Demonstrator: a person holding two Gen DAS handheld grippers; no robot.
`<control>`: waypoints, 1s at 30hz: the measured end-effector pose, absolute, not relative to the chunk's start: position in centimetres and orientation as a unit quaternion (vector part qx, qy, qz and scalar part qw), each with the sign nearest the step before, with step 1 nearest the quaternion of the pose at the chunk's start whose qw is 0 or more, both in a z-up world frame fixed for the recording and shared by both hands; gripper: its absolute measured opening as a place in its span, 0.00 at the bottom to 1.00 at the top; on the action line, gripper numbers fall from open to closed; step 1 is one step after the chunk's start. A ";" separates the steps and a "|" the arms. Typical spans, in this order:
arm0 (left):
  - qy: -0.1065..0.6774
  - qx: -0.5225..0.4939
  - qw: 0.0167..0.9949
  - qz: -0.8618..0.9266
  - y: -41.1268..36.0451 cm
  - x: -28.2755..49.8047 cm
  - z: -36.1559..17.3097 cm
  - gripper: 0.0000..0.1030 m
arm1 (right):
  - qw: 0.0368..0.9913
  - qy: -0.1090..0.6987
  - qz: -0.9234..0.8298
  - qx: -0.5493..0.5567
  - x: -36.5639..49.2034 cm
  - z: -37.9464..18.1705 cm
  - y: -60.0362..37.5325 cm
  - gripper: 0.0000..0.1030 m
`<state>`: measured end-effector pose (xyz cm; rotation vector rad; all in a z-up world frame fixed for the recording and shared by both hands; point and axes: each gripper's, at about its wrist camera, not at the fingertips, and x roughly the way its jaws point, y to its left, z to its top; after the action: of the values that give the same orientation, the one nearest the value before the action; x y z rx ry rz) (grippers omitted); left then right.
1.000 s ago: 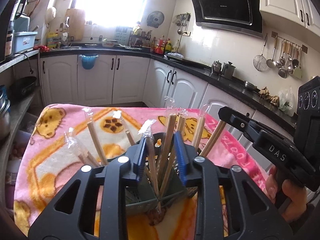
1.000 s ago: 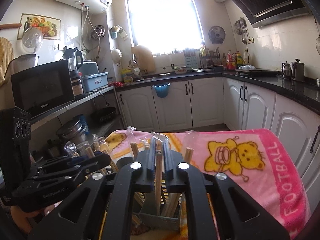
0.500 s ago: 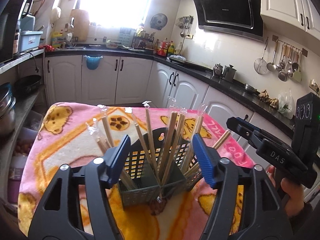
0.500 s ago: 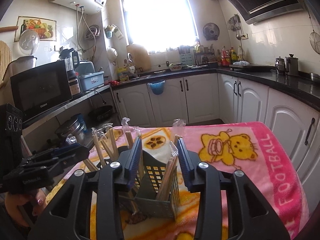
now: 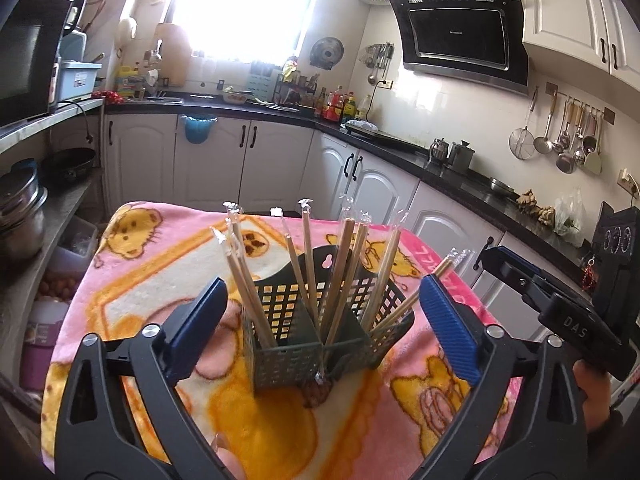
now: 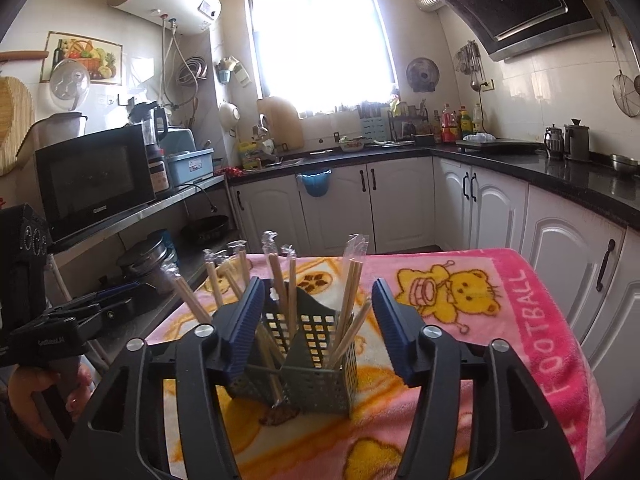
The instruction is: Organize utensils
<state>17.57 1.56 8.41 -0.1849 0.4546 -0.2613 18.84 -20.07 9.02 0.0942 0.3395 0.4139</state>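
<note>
The utensil caddy (image 5: 320,328) is a dark green perforated plastic basket w/ several compartments and a taller back wall that has a hanging hole. It stands upright near the middle of the pink-and-yellow bear-print blanket (image 5: 152,280) covering the table. Wrapped chopsticks (image 5: 344,268), pale wood in clear sleeves w/ crimped tops, stick up out of the compartments and fan outward in all directions; a few lean far over the right rim.

Left gripper (image 5: 320,320) sits in front of the caddy, jaws spread wide and released, gripping nothing; blue pads (image 5: 450,328) flank the caddy w/o touching it. Right gripper (image 6: 316,332) is likewise parted and empty, pads either side of the caddy (image 6: 316,364) and chopsticks (image 6: 352,280), apart from both.

A small brown scrap (image 6: 280,414) lies on the blanket (image 6: 500,320) touching the caddy's near corner. The blanket's right edge reads "FOOTBALL". Beyond the far edge: white cabinets (image 6: 400,204), black countertop (image 6: 500,156), microwave (image 6: 94,176) on a shelf at left, range hood (image 5: 460,44), ladles and strainers hanging on the wall (image 5: 560,144). Nothing sits btwn either gripper and the caddy.
</note>
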 end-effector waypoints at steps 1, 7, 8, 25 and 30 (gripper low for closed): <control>0.224 -0.091 0.962 -0.128 1.6 17.3 8.4 0.90 | 0.963 0.167 0.205 0.044 18.4 9.1 -20.0 0.56; 0.226 -0.088 0.962 -0.127 1.4 15.7 7.9 0.90 | 0.965 0.161 0.207 0.029 16.2 8.7 -19.7 0.69; 0.227 -0.087 0.962 -0.126 1.3 15.5 7.8 0.90 | 0.965 0.160 0.208 0.026 15.7 8.6 -19.6 0.71; 0.252 -0.088 0.957 -0.115 1.2 12.6 3.8 0.90 | 0.963 0.189 0.191 0.012 11.8 4.4 -18.8 0.92; 0.259 -0.095 0.954 -0.114 1.2 12.0 2.4 0.90 | 0.960 0.207 0.189 0.020 11.5 2.9 -18.8 0.92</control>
<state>12.00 1.24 2.37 -0.1927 0.5262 -0.2318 11.46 -18.76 2.86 0.0405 0.4189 0.3828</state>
